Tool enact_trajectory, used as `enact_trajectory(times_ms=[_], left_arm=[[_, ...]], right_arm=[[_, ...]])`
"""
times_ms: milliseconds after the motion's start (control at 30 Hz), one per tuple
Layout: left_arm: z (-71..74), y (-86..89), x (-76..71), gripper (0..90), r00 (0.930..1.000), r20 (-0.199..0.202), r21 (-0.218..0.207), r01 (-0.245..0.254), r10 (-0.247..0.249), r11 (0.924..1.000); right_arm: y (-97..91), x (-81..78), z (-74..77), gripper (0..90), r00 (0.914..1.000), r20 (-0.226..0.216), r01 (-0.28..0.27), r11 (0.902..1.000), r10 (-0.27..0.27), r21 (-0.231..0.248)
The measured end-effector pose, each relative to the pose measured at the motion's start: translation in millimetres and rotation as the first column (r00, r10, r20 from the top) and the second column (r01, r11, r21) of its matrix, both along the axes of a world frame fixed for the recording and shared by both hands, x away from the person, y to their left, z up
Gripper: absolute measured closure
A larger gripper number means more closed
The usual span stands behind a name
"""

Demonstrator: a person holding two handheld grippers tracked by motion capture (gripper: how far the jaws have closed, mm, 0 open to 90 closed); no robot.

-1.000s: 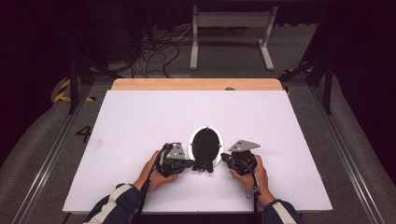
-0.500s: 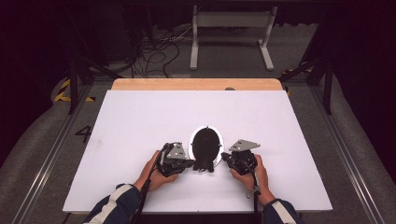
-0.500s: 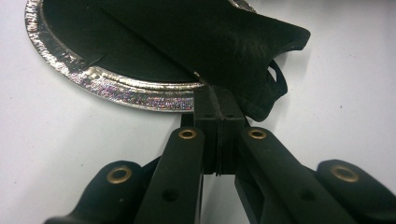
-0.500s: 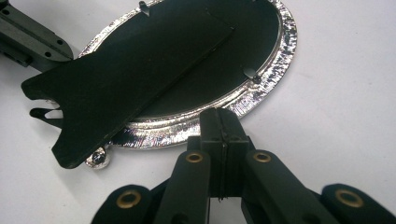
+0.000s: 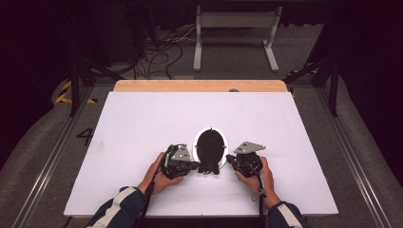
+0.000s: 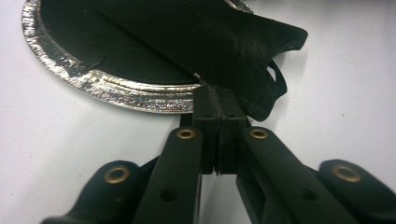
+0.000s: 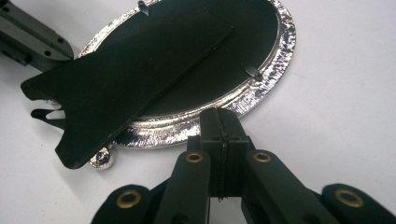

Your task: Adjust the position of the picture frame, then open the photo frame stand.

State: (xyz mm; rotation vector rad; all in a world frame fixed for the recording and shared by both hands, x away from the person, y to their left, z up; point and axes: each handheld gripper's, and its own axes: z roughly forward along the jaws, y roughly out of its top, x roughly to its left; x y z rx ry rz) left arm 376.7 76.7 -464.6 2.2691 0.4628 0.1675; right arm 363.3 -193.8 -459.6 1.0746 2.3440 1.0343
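Note:
An oval picture frame (image 5: 210,148) with a silver rim (image 6: 116,89) lies face down on the white table (image 5: 142,123), its black back and fold-out stand (image 7: 130,79) upward. My left gripper (image 5: 196,164) comes in from the frame's near left. Its tips (image 6: 215,91) meet the rim just under the edge of the stand (image 6: 224,42). Its jaws have just been opening by a hair, but the pads still look together with nothing between them. My right gripper (image 5: 228,159) is shut, its tips (image 7: 223,114) touching the rim (image 7: 275,70) on the near right side.
A wooden strip (image 5: 199,86) borders the table's far edge. Beyond it on the dark floor are a pale metal stand (image 5: 235,28) and a tangle of cables (image 5: 157,52). Metal rails (image 5: 52,156) run along both sides of the table.

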Motion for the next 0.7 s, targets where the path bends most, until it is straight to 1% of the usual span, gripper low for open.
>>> enact_trajectory(times_ms=[100, 167, 233, 267, 333, 400, 433, 467, 500, 533, 567, 600, 633, 667, 700], left_arm=[[6.8, 6.4, -4.3, 85.7, 0.9994, 0.028, -0.034, 0.023, -0.022, 0.9992], [11.5, 12.9, -6.8, 85.0, 0.9989, 0.038, -0.058, 0.03, -0.028, 0.9979], [16.1, 22.0, -10.2, 84.0, 0.9978, 0.062, -0.055, 0.027, -0.024, 0.9981], [17.5, 28.3, -11.9, 83.3, 0.9972, 0.071, -0.063, 0.031, -0.026, 0.9975], [18.4, 37.7, -14.8, 80.8, 0.996, 0.087, -0.053, 0.026, -0.021, 0.9983], [18.4, 48.2, -17.6, 78.0, 0.9955, 0.095, -0.044, 0.01, -0.006, 0.999], [18.1, 57.7, -19.9, 72.2, 0.9941, 0.107, -0.034, -0.014, 0.017, 0.9993], [18.0, 63.5, -20.3, 69.9, 0.9936, 0.108, -0.04, -0.027, 0.031, 0.9988], [18.0, 63.5, -20.3, 66.4, 0.9936, 0.108, -0.04, -0.027, 0.031, 0.9988], [17.6, 71.1, -21.2, 66.4, 0.9935, 0.098, -0.048, -0.054, 0.058, 0.9974], [17.0, 76.5, -21.8, 60.6, 0.9927, 0.089, -0.051, -0.076, 0.081, 0.9958], [16.2, 82.2, -22.6, 57.1, 0.9915, 0.086, -0.049, -0.094, 0.098, 0.9944], [15.0, 88.9, -24.6, 53.1, 0.9886, 0.092, -0.049, -0.115, 0.119, 0.9921], [14.3, 92.4, -25.6, 45.7, 0.9859, 0.101, -0.044, -0.13, 0.134, 0.9905], [13.3, 97.0, -26.7, 41.3, 0.9827, 0.106, -0.034, -0.149, 0.152, 0.9882]], right_arm=[[-1.1, 0.5, 0.4, 90.0, 1.0, -0.007, -0.007, 1.0, 0.007, 0.002], [-1.4, 0.4, 0.2, 90.0, 0.9999, -0.007, -0.01, 0.9999, 0.01, 0.004], [-1.6, 0.3, 0.2, 90.0, 0.9999, -0.007, -0.013, 0.9999, 0.013, 0.004], [-1.9, 0.3, 0.2, 90.0, 0.9999, -0.007, -0.015, 0.9999, 0.015, 0.004], [-2.5, 0.1, 0.3, 90.0, 0.9997, -0.01, -0.021, 0.9998, 0.021, 0.006], [-2.9, -0.4, 0.6, 89.0, 0.9995, -0.012, -0.028, 0.9996, 0.028, 0.005], [-3.6, -1.5, 1.2, 86.7, 0.9992, -0.017, -0.037, 0.9993, 0.037, 0.003], [-4.0, -2.0, 1.4, 85.1, 0.999, -0.02, -0.041, 0.9991, 0.041, 0.006], [-4.3, -3.0, 1.7, 84.0, 0.9989, -0.021, -0.042, 0.9991, 0.043, 0.006], [-4.3, -3.0, 1.7, 84.0, 0.9989, -0.021, -0.042, 0.9991, 0.043, 0.006], [-5.1, -4.7, 2.6, 82.8, 0.9987, -0.02, -0.048, 0.9989, 0.048, 0.005], [-6.2, -5.9, 3.7, 81.4, 0.9984, -0.021, -0.053, 0.9986, 0.053, 0.01], [-7.6, -6.6, 4.9, 79.7, 0.9981, -0.026, -0.056, 0.9983, 0.056, 0.019], [-9.4, -7.3, 6.4, 78.3, 0.9979, -0.031, -0.056, 0.9981, 0.057, 0.026], [-10.4, -7.9, 7.5, 77.7, 0.9977, -0.036, -0.056, 0.998, 0.057, 0.03]])
